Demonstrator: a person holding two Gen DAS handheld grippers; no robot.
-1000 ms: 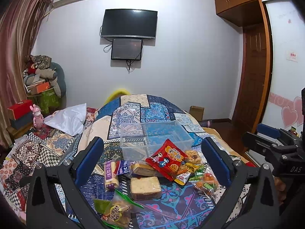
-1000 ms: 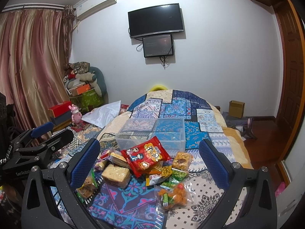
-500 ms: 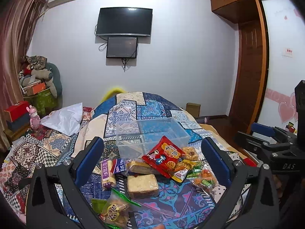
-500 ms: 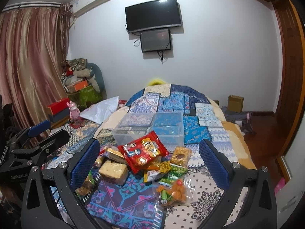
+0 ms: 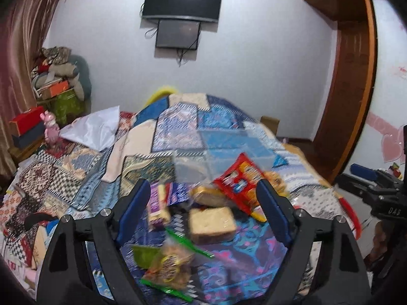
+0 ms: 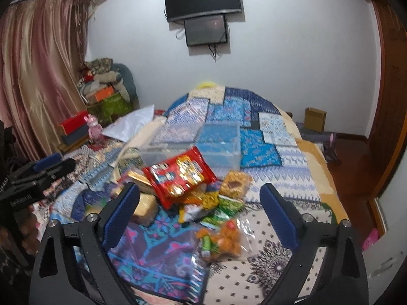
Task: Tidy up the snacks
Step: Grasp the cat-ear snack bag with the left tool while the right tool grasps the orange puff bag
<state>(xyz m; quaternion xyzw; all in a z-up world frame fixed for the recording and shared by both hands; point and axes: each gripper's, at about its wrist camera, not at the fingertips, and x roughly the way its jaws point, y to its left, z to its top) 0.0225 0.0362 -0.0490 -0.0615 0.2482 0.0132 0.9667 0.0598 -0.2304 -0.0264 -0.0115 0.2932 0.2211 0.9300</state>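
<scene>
A pile of snack packets lies on the patterned bedspread in front of a clear plastic bin [image 6: 203, 145], also seen in the left wrist view [image 5: 203, 160]. A red packet [image 6: 179, 174] leans on top; it shows in the left wrist view too [image 5: 241, 181]. A wrapped bread slice [image 5: 211, 223], a purple bar [image 5: 157, 206] and a green-edged snack bag [image 5: 168, 267] lie nearest my left gripper [image 5: 203, 216], which is open and empty above them. My right gripper [image 6: 201, 216] is open and empty over green packets [image 6: 223, 208] and an orange snack bag [image 6: 226, 239].
A white pillow [image 5: 94, 129] lies on the bed's left. Boxes and bundles [image 6: 106, 91] are stacked at the left wall by the curtain. A wooden door [image 5: 348, 96] stands to the right. A cardboard box [image 6: 315, 115] sits on the floor.
Both grippers have moved forward and down toward the snack pile, which now looks larger and lies between the fingers. Both stay open.
</scene>
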